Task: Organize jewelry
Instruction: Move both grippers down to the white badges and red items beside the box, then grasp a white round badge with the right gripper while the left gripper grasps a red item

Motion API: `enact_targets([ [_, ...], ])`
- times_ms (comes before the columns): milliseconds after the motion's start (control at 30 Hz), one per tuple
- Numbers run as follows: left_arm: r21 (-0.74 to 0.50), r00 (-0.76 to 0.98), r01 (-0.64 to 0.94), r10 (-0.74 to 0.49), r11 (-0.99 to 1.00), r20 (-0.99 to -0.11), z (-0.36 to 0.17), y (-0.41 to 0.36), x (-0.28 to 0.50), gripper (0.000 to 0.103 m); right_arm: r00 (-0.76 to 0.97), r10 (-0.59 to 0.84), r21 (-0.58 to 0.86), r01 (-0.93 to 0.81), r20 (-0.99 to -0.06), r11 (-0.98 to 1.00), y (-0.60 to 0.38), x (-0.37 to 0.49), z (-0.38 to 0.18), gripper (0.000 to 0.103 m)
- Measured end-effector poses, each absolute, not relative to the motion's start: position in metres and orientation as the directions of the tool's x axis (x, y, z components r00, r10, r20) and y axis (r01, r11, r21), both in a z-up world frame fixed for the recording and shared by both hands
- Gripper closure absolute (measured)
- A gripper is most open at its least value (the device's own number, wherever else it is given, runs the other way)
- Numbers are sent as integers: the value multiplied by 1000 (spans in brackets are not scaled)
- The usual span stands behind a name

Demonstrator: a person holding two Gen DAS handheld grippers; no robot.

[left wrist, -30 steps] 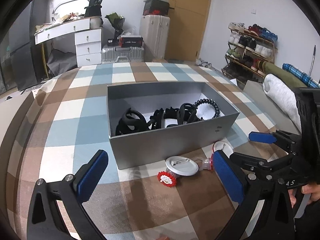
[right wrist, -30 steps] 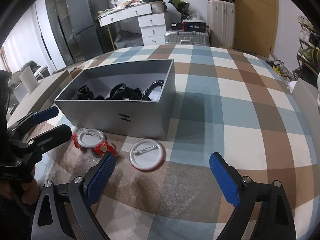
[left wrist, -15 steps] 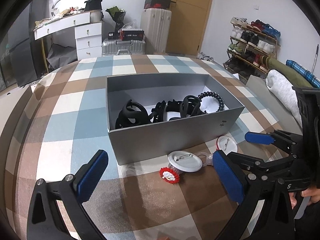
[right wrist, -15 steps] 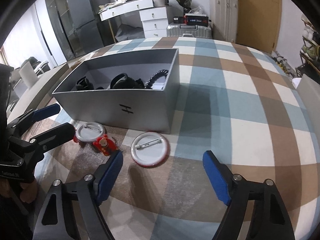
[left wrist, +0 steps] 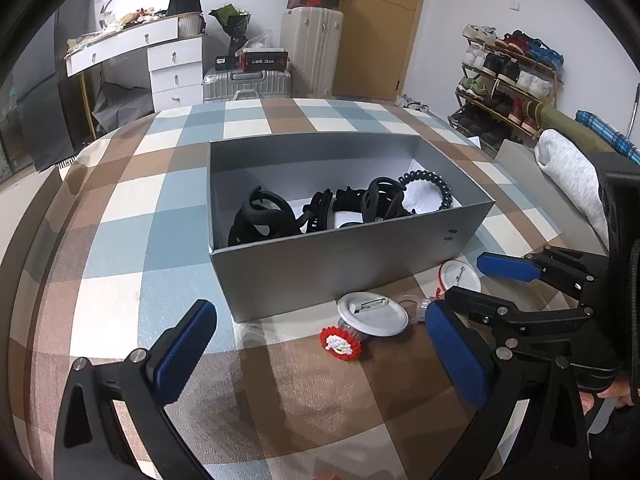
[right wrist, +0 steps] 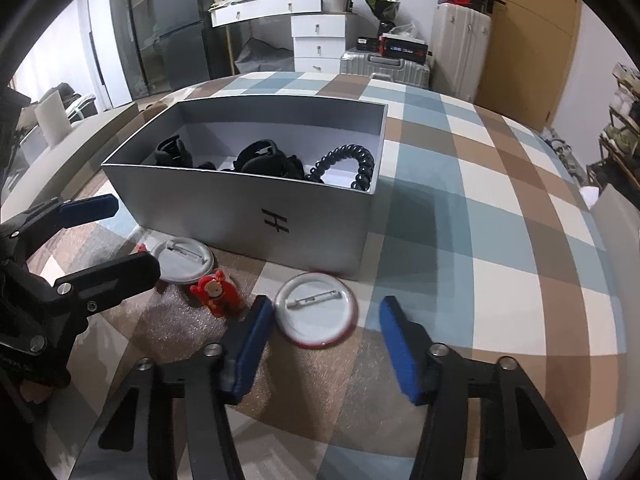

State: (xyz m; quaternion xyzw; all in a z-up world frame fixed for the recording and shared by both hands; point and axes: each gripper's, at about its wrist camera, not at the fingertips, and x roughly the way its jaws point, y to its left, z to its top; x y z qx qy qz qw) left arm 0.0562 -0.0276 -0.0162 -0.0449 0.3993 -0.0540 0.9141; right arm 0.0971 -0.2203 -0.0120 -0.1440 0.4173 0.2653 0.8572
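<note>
1. The right gripper (right wrist: 326, 344) hangs low over the checked tablecloth (right wrist: 500, 200), jaws spread wide and empty, flanking a white pin badge (right wrist: 316, 314).
2. The left gripper (left wrist: 320, 348) is likewise wide open, holding nothing.
3. Two white badges lie face down, pins up, just beside the grey box (right wrist: 312, 232); the second badge (right wrist: 182, 260) touches a red figure charm (right wrist: 216, 294).
4. Black hair clips (left wrist: 260, 220) fill the box.

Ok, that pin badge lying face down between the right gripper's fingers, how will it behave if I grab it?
The badge looks thin, stiff and light. Lying flat on the cloth, it gives the right gripper little edge, so its smooth rim may slip. It probably won't roll.
</note>
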Motion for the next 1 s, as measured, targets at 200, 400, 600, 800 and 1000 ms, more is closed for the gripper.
enact_targets([
  [200,-122,671,59,-130,991,-730,-17,-28,56,1,508,346,-30,-593,-789,804,-217,95,-11,62],
  [400,-107,662,83,-135,991,-738,-17,-31,55,1,502,394,14,-604,-770,797,-223,88,-7,62],
  [600,-106,622,130,-164,986,-766,-22,-36,56,1,508,452,69,-606,-734,793,-233,79,2,62],
  [800,-132,596,140,-190,981,-780,-25,-35,59,8,506,461,77,-608,-729,790,-236,78,5,62],
  [1000,-131,592,177,-212,975,-778,-25,-40,56,42,505,471,102,-597,-724,796,-242,80,8,62],
])
